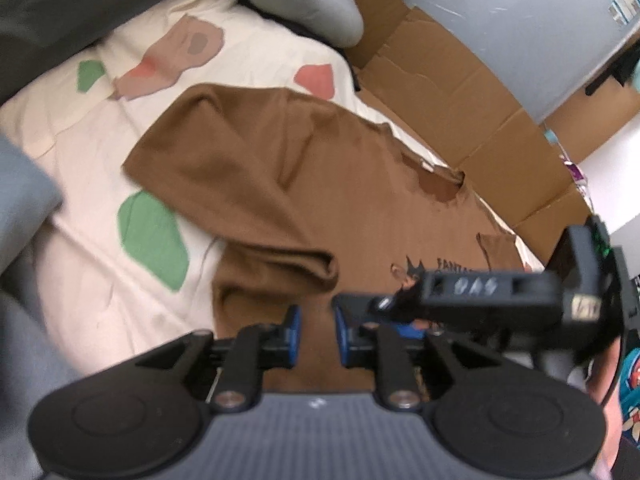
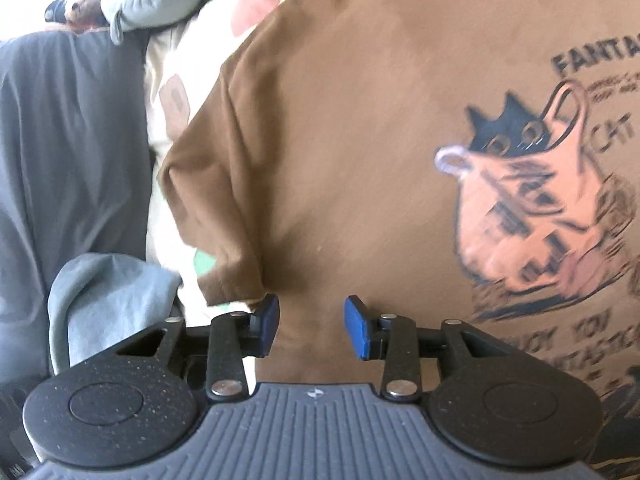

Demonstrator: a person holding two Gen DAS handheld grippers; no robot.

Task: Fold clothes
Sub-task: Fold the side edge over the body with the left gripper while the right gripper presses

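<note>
A brown T-shirt (image 1: 280, 184) lies spread on the bed, with a fold of cloth bunched up just ahead of my left gripper (image 1: 318, 336). That gripper hovers over the shirt's near part, its blue pads a little apart and nothing pinched between them. In the right wrist view the same shirt (image 2: 360, 120) fills the picture, with its cat-in-a-bag print (image 2: 540, 200) at the right and a short sleeve (image 2: 212, 200) at the left. My right gripper (image 2: 313, 326) stands open above the shirt's body, holding nothing. Its black body (image 1: 492, 292) reaches in from the right in the left wrist view.
The bed has a cream sheet (image 1: 80, 152) with green and red patches. Flattened cardboard (image 1: 460, 100) lies beyond the shirt's far side. A light grey garment (image 1: 320, 4) sits at the head of the bed. Dark grey cloth (image 2: 72, 120) and a pale blue piece (image 2: 112, 292) lie left of the shirt.
</note>
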